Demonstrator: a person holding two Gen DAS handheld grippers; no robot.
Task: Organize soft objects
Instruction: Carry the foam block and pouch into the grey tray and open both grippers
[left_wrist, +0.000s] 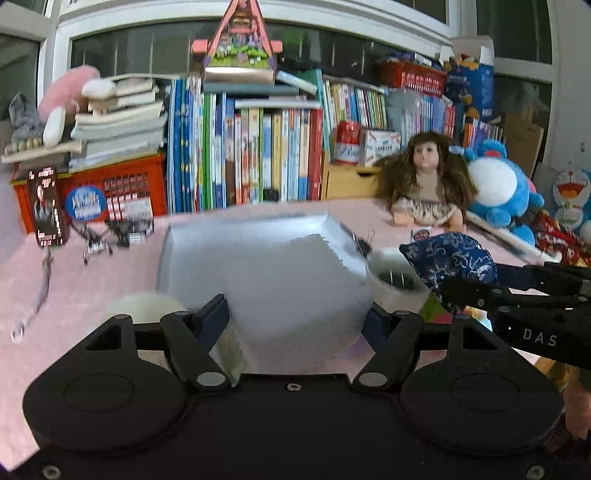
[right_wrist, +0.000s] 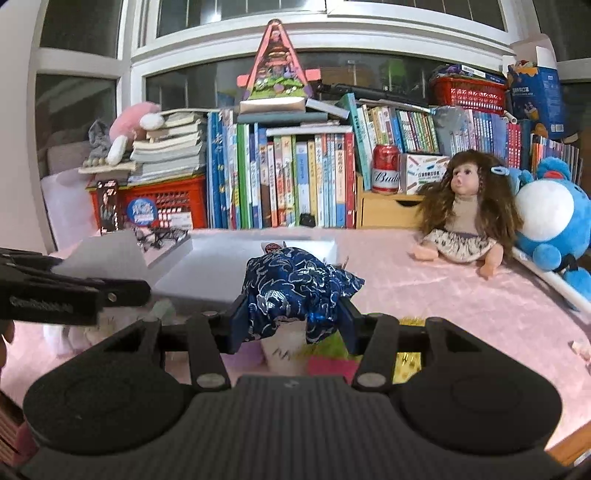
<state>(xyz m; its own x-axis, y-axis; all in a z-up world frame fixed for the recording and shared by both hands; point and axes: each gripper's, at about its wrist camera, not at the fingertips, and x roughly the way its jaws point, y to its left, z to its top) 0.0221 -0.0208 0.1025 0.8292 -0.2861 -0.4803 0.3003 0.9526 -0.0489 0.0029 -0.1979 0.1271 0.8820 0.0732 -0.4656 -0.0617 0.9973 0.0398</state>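
My right gripper (right_wrist: 291, 317) is shut on a dark blue brocade pouch (right_wrist: 295, 284) with silver pattern, held above the pink table; it also shows in the left wrist view (left_wrist: 450, 262). My left gripper (left_wrist: 295, 314) is shut on a pale grey soft block (left_wrist: 291, 284), lifted in front of a white tray (left_wrist: 177, 240). The grey block also shows at the left of the right wrist view (right_wrist: 107, 254). The tray (right_wrist: 221, 266) lies behind the pouch.
A doll (right_wrist: 461, 206) and a blue plush (right_wrist: 550, 221) sit at the right. A white cup (left_wrist: 395, 280) stands under the pouch. Books, a red crate (right_wrist: 166, 206) and a beer can (right_wrist: 386, 170) line the back. A white fluffy ball (left_wrist: 144, 302) lies at the left.
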